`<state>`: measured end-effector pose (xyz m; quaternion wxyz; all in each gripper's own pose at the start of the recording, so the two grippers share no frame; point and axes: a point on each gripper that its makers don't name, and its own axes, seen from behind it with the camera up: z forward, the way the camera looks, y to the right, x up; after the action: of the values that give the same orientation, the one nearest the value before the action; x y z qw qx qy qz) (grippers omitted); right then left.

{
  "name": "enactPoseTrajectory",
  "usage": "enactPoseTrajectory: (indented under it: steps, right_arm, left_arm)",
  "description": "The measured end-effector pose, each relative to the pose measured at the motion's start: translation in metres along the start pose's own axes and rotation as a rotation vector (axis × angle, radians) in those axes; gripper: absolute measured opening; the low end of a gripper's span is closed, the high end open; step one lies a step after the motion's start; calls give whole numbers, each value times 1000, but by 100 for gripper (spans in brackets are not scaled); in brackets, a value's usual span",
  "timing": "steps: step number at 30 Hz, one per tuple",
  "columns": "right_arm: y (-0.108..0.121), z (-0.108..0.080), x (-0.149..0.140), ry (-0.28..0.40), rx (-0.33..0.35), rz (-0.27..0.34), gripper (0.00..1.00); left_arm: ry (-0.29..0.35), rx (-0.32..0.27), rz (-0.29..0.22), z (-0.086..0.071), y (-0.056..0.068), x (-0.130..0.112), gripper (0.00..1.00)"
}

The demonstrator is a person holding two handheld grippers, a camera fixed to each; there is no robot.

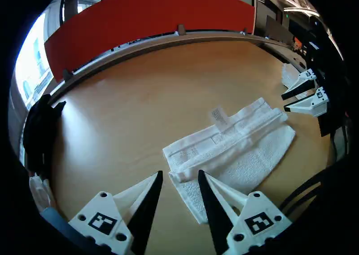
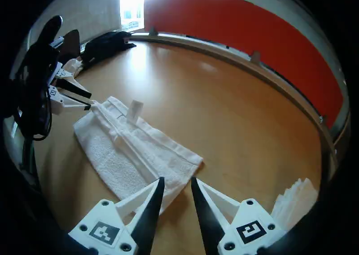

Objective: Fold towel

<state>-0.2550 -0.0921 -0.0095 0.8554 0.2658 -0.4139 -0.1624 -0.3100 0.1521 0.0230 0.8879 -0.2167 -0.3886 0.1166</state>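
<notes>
One white towel (image 1: pixel 233 142) lies folded on the wooden table (image 1: pixel 134 102). Its near corner sits between the parted fingers of the left gripper (image 1: pixel 179 174). Its far right end lies just beside the right gripper (image 2: pixel 177 179), likewise parted. Two grippers, one towel.

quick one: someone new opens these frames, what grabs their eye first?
The white terry towel, partly folded into a rumpled strip, lies mid-way across the light wooden table. Behind it, a bright red partition panel runs along the table's far edge. The left gripper and right gripper sit at opposite ends of the towel, both with jaws open.
</notes>
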Motion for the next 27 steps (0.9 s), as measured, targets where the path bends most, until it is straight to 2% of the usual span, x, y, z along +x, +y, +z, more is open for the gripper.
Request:
enactPoseTrajectory:
  steps: [7,9,11,13,27]
  right_arm:
    - [2,-1,0,5,-8,-12,68]
    - [2,-1,0,6,-12,-19,78]
    - [2,-1,0,9,-15,-24,89]
    - [1,-1,0,11,-12,-22,100]
    - [-4,-2,-1,20,-11,-21,100]
  left_arm:
    - [3,-2,-23,-2,-5,2,77]
    - [4,-1,-22,-3,-5,1,83]
    - [4,1,-19,-3,-5,1,97]
    - [6,-1,-19,-4,-4,1,97]
    - [13,16,-52,-18,-6,-7,98]
